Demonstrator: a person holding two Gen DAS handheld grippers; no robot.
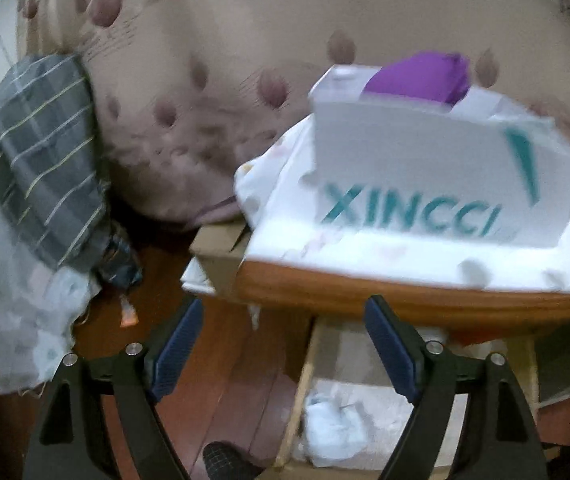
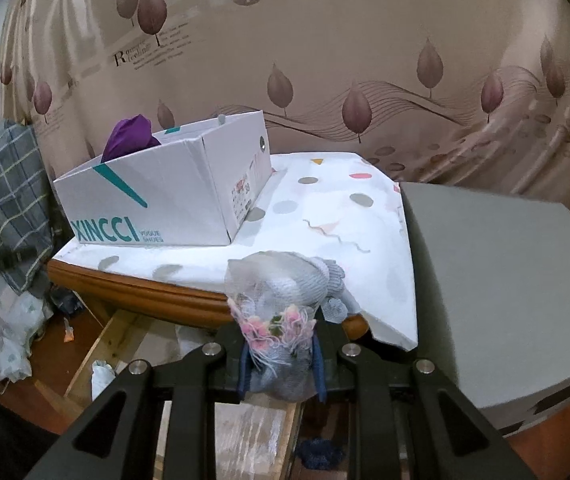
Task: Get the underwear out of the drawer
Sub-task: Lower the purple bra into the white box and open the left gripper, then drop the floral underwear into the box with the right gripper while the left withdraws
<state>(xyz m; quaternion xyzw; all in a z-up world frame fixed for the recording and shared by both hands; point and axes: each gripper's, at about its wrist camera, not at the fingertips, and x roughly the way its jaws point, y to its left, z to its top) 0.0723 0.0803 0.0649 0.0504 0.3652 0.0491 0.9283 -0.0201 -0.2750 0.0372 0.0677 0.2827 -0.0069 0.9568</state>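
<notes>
Right gripper [image 2: 281, 364] clamped on underwear [image 2: 285, 288]

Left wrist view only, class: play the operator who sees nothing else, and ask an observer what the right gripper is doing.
Operator: Is the right gripper holding anything?
Observer: Yes. The right gripper is shut on a grey garment with pink floral trim.
Operator: Where is that garment?
Observer: It hangs over the table's front edge, above the open drawer.
Operator: What lies right of the shoe box?
Observer: A flat grey box, beside the dotted cloth.
</notes>
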